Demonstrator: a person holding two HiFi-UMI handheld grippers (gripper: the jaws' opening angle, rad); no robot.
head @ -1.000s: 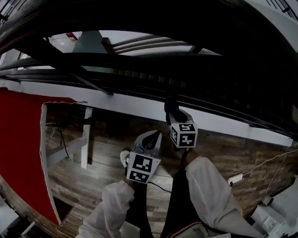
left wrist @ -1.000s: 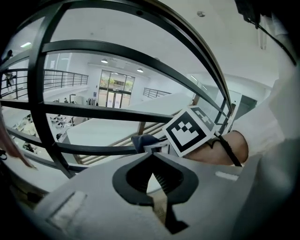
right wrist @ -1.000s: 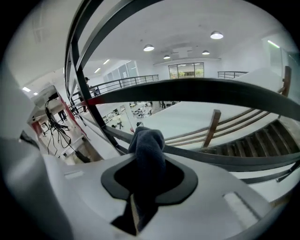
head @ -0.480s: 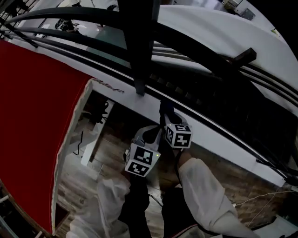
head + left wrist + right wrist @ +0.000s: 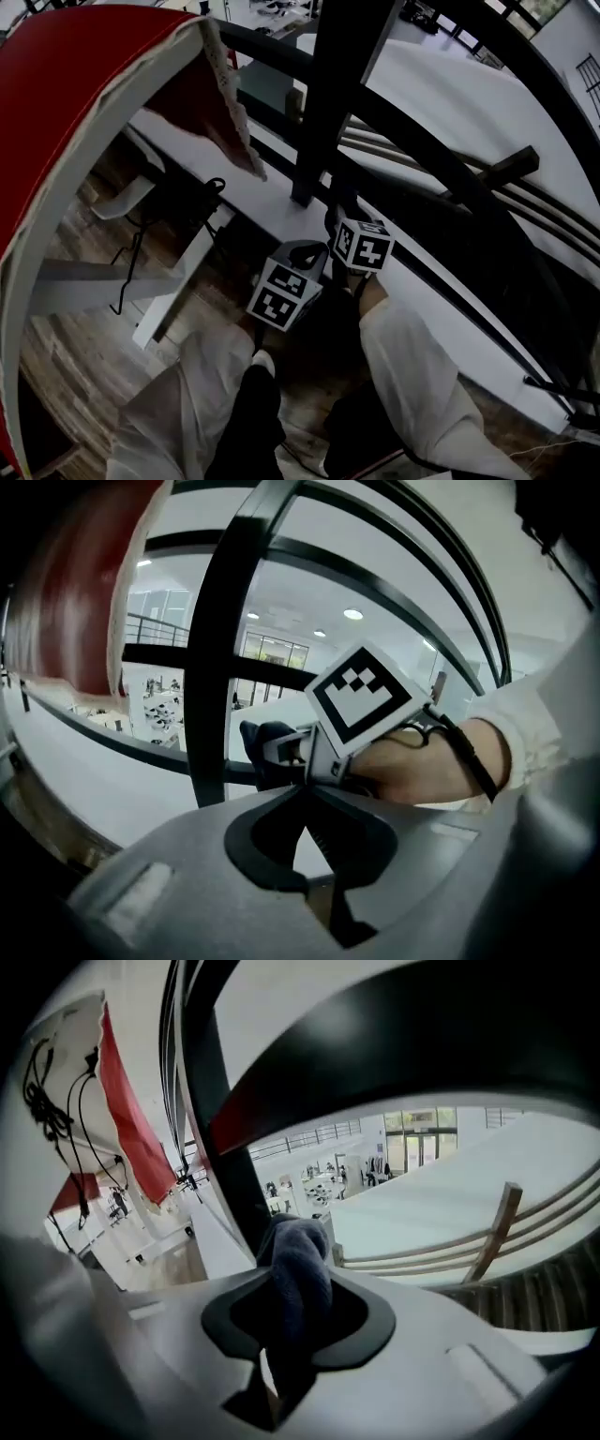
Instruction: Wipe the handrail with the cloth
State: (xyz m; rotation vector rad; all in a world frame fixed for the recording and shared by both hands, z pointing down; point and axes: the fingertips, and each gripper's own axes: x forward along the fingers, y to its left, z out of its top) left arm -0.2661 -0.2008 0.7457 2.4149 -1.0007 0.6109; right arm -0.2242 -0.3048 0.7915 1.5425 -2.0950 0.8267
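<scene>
Two grippers: side by side, near handrail (image 5: pixel 422 1044).
Left gripper (image 5: pixel 305 794): jaws together, nothing between.
Right gripper (image 5: pixel 295 1283): jaws clamped on dark cloth (image 5: pixel 298 1255).
Cloth: just beside black post (image 5: pixel 225 1138).

No words, numbers or brand names can be read in any view. Only black-and-white square marker patterns are shown: these are printed on the faces of the left gripper's cube (image 5: pixel 281 301) and the right gripper's cube (image 5: pixel 363 246).

Wood-plank floor (image 5: pixel 66 366) shows at the lower left. White furniture legs (image 5: pixel 169 300) stand on it. A black cable (image 5: pixel 129 270) loops down beside them.
</scene>
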